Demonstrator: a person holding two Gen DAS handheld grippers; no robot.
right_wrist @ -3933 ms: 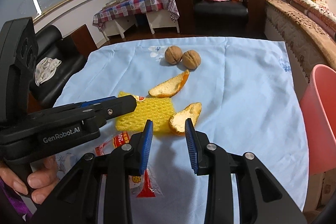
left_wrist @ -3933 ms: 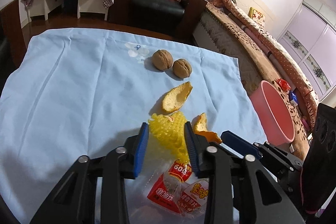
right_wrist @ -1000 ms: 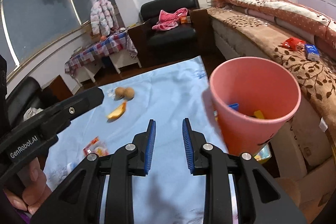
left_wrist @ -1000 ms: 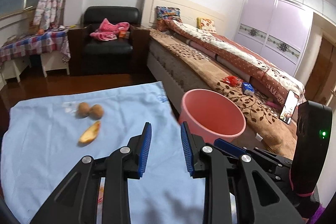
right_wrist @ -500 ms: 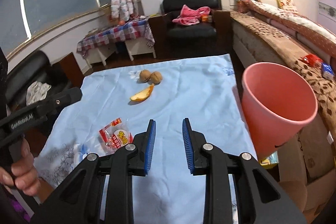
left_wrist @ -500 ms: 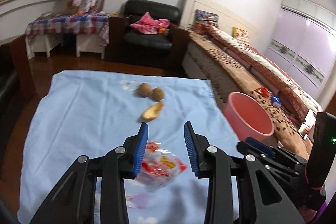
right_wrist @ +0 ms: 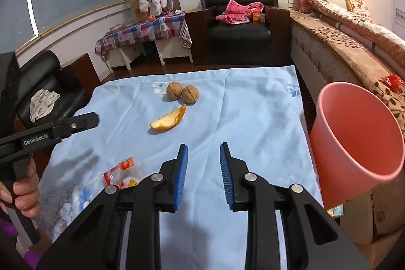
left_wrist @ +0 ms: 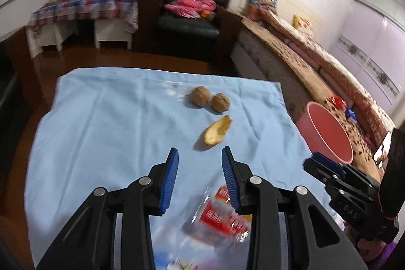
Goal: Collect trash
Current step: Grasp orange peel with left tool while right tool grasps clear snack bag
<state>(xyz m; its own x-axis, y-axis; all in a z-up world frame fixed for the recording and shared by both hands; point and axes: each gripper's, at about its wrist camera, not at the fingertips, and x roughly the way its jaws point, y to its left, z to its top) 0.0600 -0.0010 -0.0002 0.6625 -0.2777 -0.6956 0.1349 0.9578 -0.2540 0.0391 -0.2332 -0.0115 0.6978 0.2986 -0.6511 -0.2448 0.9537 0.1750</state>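
Red-white snack wrapper [left_wrist: 220, 215] lies on blue cloth [left_wrist: 101, 133] just below left gripper [left_wrist: 200, 161], jaws spread, empty. Right gripper [right_wrist: 203, 158] also spread, empty; orange peel [right_wrist: 168, 120] ahead.

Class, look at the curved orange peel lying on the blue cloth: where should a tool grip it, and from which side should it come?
Grip the orange peel across its narrow width near the middle, coming down from above. It lies like a shallow boat with its pale inside facing up, so its long raised edges probably give the pads two opposing sides. The two walnuts sit just beyond its far tip, so a grip near the middle should keep clear of them.
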